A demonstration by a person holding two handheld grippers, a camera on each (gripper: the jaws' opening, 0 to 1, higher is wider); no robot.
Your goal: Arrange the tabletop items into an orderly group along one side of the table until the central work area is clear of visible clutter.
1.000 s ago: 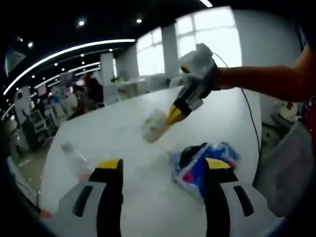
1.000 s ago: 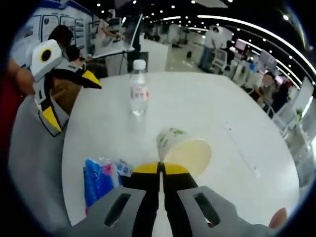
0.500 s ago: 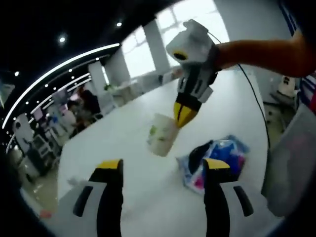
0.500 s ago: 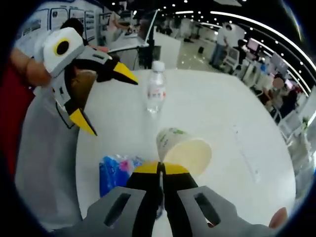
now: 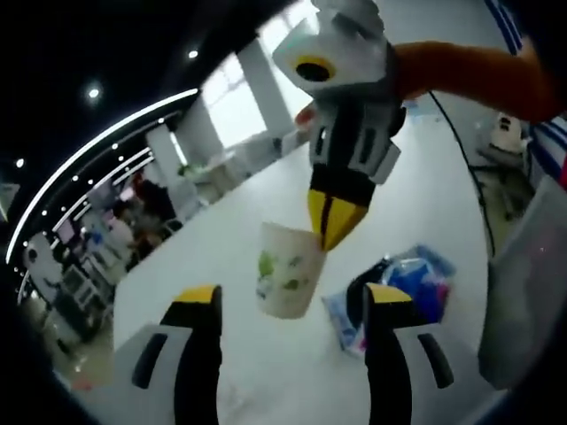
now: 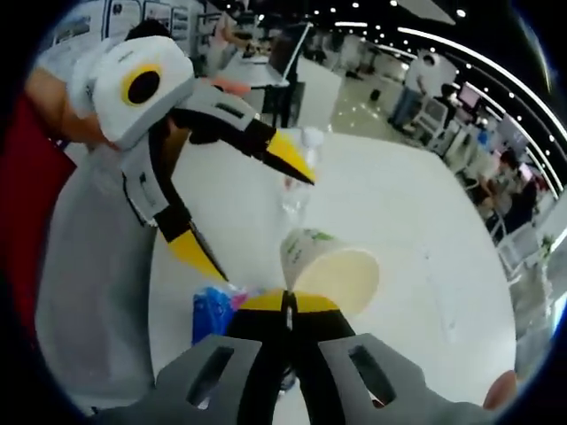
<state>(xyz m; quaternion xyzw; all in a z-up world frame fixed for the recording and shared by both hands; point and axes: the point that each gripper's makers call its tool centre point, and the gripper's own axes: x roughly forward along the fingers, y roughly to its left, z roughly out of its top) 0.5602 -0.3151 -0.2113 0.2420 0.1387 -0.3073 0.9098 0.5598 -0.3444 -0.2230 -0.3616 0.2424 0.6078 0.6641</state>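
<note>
1. Your right gripper [image 6: 288, 303] has its fingers pinched on the rim of the paper cup [image 6: 330, 268], which hangs in the air above the white table [image 6: 416, 257], tilted with its mouth toward that camera.
2. Judge the cup light, thin-walled and easy to crush; a rim pinch is a sound hold, but squeeze gently and set it down upright.
3. Your left gripper [image 5: 290, 301] hovers with its fingers spread wide and nothing between them, close beside the cup [image 5: 288, 270].
4. The blue and pink packet [image 5: 399, 288] lies on the table below, and a water bottle [image 6: 299, 181] stands further back, partly hidden by the left gripper [image 6: 244, 204].
5. Mind the two grippers; they are crowding each other.
</note>
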